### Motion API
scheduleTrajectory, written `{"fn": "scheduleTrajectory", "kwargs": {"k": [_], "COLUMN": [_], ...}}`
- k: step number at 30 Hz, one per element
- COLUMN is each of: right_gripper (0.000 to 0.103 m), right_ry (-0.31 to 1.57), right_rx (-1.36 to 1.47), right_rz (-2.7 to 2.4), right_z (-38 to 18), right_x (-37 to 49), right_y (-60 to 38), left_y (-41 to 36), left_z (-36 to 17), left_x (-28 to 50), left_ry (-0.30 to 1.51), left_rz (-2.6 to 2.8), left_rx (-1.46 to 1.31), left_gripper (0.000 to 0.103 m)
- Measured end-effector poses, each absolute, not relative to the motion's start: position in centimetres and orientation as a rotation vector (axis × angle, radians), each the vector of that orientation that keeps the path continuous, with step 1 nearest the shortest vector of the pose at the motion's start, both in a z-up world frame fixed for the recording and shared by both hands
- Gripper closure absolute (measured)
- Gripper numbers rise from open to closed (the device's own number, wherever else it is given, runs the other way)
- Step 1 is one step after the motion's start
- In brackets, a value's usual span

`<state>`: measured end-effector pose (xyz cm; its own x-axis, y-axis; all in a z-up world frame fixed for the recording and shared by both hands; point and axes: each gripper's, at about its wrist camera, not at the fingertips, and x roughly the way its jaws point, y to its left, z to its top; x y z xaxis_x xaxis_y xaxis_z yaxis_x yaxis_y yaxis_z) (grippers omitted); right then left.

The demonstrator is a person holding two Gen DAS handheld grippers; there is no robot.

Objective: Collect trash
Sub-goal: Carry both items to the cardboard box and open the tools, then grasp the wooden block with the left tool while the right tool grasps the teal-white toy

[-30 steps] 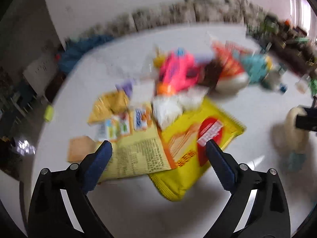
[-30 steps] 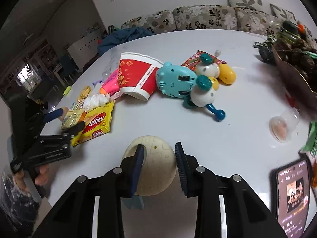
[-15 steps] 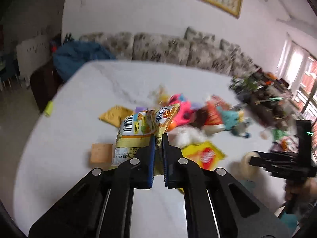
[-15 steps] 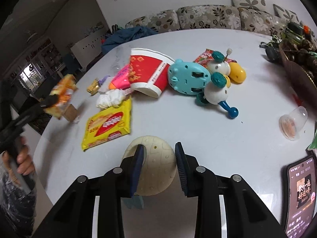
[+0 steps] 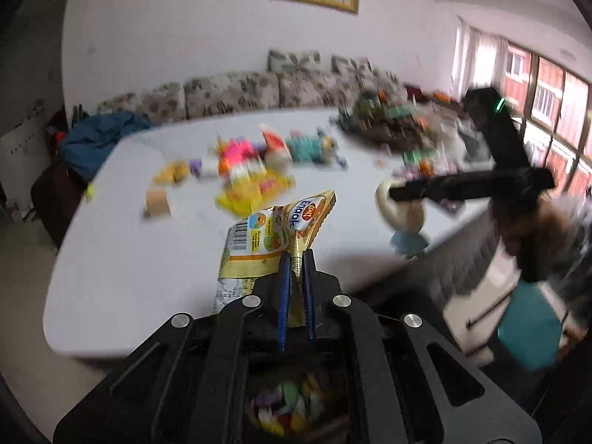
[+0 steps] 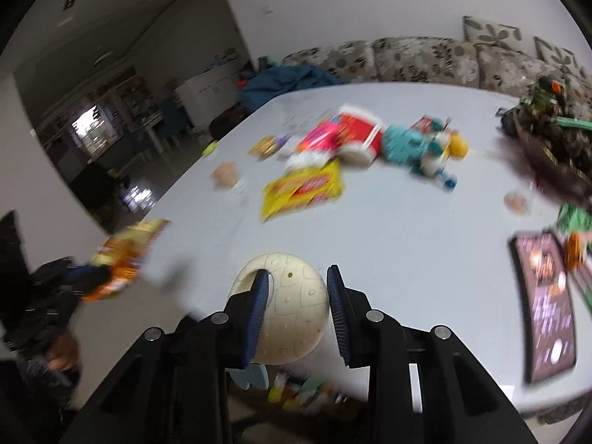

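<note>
White table [image 6: 388, 244] holds blurred litter, perhaps wrappers; floral sofa [image 5: 229, 92] behind. Left gripper [image 5: 296, 259] pinches a snack packet [image 5: 270, 236]; right gripper [image 6: 296, 288] clasps a cream ball [image 6: 292, 314].

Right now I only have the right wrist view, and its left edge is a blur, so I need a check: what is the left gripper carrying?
Observer: The left gripper has its jaws shut on one gold snack wrapper, pinched by its edge.
Operator: Anything else caught with it?
Observer: Not that I can see; only that wrapper, barcode side showing, sits between the jaws.
Operator: What's under that gripper?
Observer: Blurred colourful scraps in a dark opening; I cannot tell the container.
</note>
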<state>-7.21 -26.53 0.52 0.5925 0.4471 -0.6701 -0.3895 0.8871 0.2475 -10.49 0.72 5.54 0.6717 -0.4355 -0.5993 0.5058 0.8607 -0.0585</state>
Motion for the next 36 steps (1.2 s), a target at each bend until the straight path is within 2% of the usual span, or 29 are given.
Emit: {"fn": "scheduleTrajectory", "kwargs": {"k": [5, 6, 8, 9, 10, 11, 12, 13, 15, 19, 21, 23, 25, 28, 34, 36], "right_gripper": [0.070, 0.070, 0.070, 0.067, 0.057, 0.052, 0.054, 0.059, 0.060, 0.058, 0.056, 0.049, 0.041, 0.040, 0.038, 0.038], "right_ry": [0.935, 0.973, 1.047, 1.085, 1.128, 1.157, 1.206, 1.233, 1.233, 1.096, 0.963, 0.832, 0.727, 0.684, 0.810, 0.844], "right_rx": [0.035, 0.034, 0.026, 0.018, 0.000, -0.010, -0.020, -0.021, 0.002, 0.092, 0.100, 0.060, -0.011, -0.087, 0.038, 0.110], "right_rz": [0.526, 0.530, 0.516, 0.507, 0.478, 0.463, 0.457, 0.449, 0.452, 0.515, 0.532, 0.488, 0.396, 0.252, 0.126, 0.102], "right_z": [-4.6, -6.3, -10.4, -12.8, -15.9, -17.8, -20.0, -21.0, -20.7, -13.7, -8.4, -3.9, -0.6, 0.9, -1.0, -2.1], "right_x": [-11.4, -11.6, -11.3, -10.9, -10.2, -9.7, -9.2, -9.0, -9.6, -11.2, -11.4, -10.3, -7.0, 0.5, 15.8, 18.5], "right_y": [-24.2, -23.8, -22.8, -22.4, -22.0, -21.9, -21.7, -21.8, -22.5, -24.7, -26.0, -27.3, -28.5, -30.1, -33.2, -34.0], "left_y": [0.9, 0.6, -0.1, -0.2, -0.5, -0.7, -0.7, -0.7, -0.5, 0.6, 1.3, 1.7, 1.8, 2.0, 3.2, 3.8], "left_z": [-0.7, -2.6, -6.4, -8.1, -10.6, -12.1, -14.1, -15.8, -16.3, -11.3, -7.9, -3.9, -0.8, 2.7, 3.7, 3.2], "left_x": [-11.6, -11.5, -11.0, -10.8, -10.2, -9.9, -9.6, -9.3, -9.4, -11.0, -11.4, -11.3, -10.6, -7.7, 0.3, 2.6], "left_ry": [0.811, 0.849, 0.930, 0.977, 1.041, 1.066, 1.097, 1.152, 1.183, 1.042, 0.968, 0.873, 0.788, 0.695, 0.669, 0.694], "left_rz": [-0.538, -0.536, -0.520, -0.530, -0.527, -0.512, -0.496, -0.502, -0.505, -0.513, -0.522, -0.522, -0.496, -0.455, -0.240, -0.191], "left_rx": [0.124, 0.134, 0.177, 0.184, 0.192, 0.200, 0.206, 0.200, 0.196, 0.214, 0.182, 0.159, 0.148, 0.106, 0.036, 0.009], "left_gripper": [0.096, 0.094, 0.082, 0.054, 0.016, 0.011, 0.012, 0.012, 0.014, 0.014, 0.014, 0.014, 0.013, 0.012, 0.011, 0.011]}}
